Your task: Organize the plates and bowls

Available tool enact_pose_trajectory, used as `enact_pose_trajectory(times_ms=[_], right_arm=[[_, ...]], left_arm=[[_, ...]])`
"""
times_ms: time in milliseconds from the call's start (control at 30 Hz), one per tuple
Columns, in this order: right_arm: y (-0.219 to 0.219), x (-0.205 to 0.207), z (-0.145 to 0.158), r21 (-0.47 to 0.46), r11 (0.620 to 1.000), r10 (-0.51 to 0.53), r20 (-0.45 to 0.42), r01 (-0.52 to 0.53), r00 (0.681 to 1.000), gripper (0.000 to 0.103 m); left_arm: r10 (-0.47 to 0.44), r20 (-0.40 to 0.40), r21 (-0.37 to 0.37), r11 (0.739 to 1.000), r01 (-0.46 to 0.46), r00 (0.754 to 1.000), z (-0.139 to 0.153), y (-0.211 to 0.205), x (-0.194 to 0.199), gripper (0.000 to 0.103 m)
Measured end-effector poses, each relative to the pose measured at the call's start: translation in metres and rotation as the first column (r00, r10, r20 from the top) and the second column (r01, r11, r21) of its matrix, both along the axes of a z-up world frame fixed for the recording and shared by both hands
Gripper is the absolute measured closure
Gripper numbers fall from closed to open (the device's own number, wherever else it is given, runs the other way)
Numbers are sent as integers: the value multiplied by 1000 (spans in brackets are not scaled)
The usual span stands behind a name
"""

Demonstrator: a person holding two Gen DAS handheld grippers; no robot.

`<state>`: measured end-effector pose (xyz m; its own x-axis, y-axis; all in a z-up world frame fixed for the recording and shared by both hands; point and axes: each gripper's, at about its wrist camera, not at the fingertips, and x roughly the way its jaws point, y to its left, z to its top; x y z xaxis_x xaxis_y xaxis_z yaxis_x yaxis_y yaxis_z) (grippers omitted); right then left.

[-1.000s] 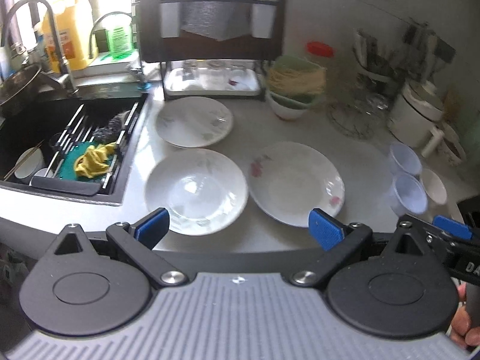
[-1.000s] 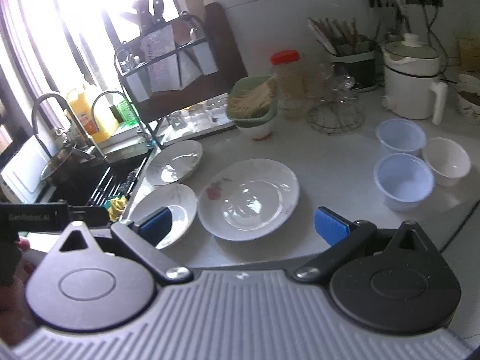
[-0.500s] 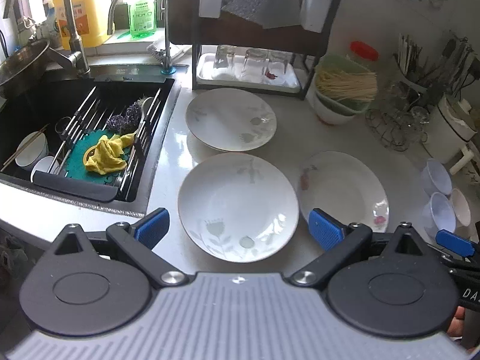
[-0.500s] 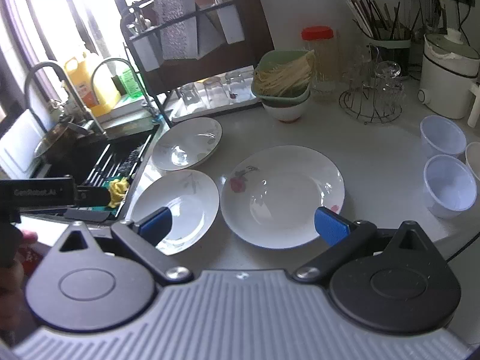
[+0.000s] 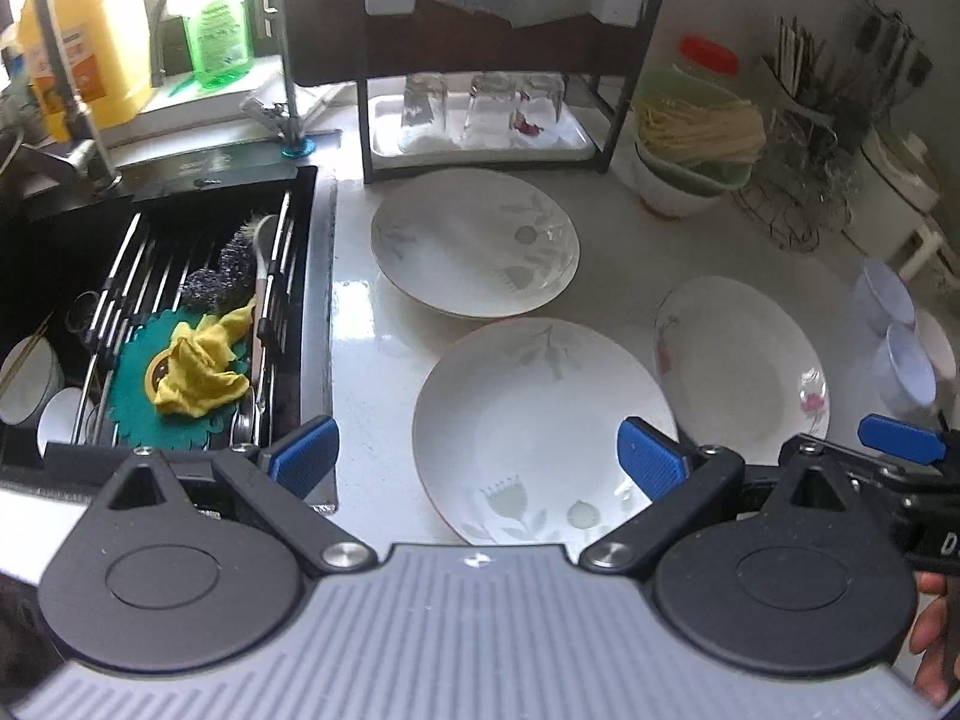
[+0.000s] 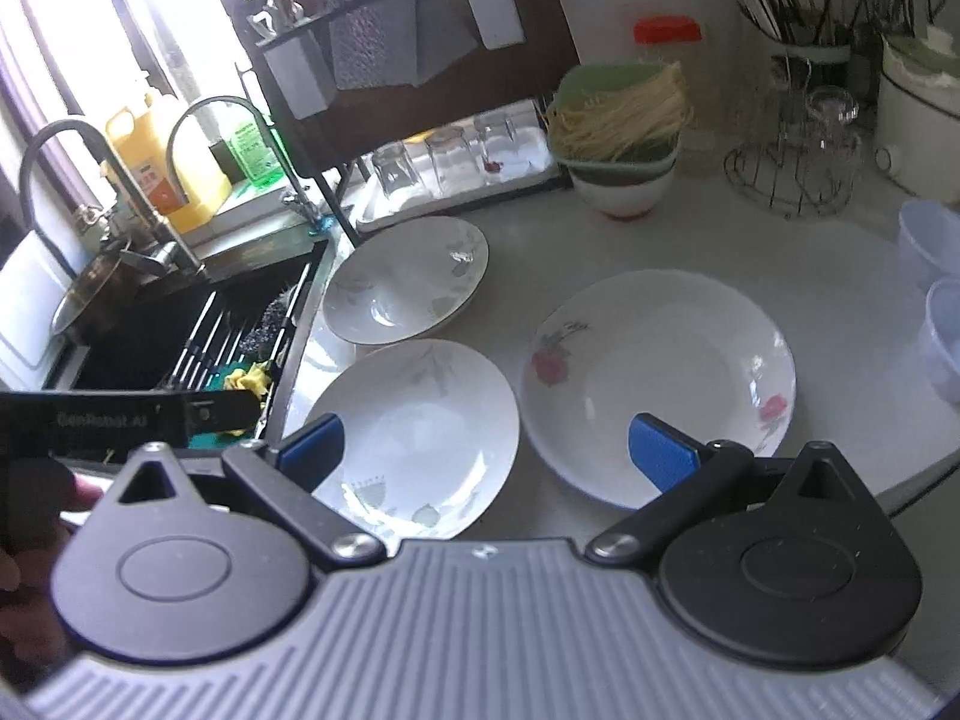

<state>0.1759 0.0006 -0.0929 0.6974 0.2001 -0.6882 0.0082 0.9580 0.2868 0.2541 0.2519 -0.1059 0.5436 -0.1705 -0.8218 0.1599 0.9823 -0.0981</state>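
Three plates are laid singly on the white counter (image 5: 360, 360), none stacked yet, so the sorting is judged to be at its start. In the left wrist view the near leaf-pattern plate (image 5: 528, 426) is seen at 6 o'clock of the counter, the far leaf-pattern plate (image 5: 474, 240) at 12 o'clock of it just before the glass rack (image 5: 480, 120), and the rose plate (image 5: 744, 372) at 3 o'clock, its rim close to or slightly under the near plate's; which cannot be told. Pale plastic bowls (image 5: 894, 330) are grouped at the far right, probably kept apart as a separate stack.

The left gripper (image 5: 477, 456) is held low over the near plate's front rim, tilted downward, its blue pads spread wide and empty; the right pad is seen against the plate, but contact cannot be judged. The right gripper (image 6: 486, 444) is likewise held wide and empty, poised between the near plate and the rose plate (image 6: 660, 378), angled down toward the counter. A rim grasp is judged the likely next move.
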Motion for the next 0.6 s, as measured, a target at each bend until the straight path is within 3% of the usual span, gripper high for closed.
enact_pose_trajectory(times_ms=[233, 600], right_arm=[[15, 15, -21, 35, 997, -63, -106, 67, 992, 1], [26, 38, -52, 78, 994, -66, -190, 82, 980, 23]], left_arm=[[-86, -39, -3, 996, 86, 996, -26, 17, 20, 2], [-136, -67, -53, 990, 132, 988, -74, 29, 50, 3]])
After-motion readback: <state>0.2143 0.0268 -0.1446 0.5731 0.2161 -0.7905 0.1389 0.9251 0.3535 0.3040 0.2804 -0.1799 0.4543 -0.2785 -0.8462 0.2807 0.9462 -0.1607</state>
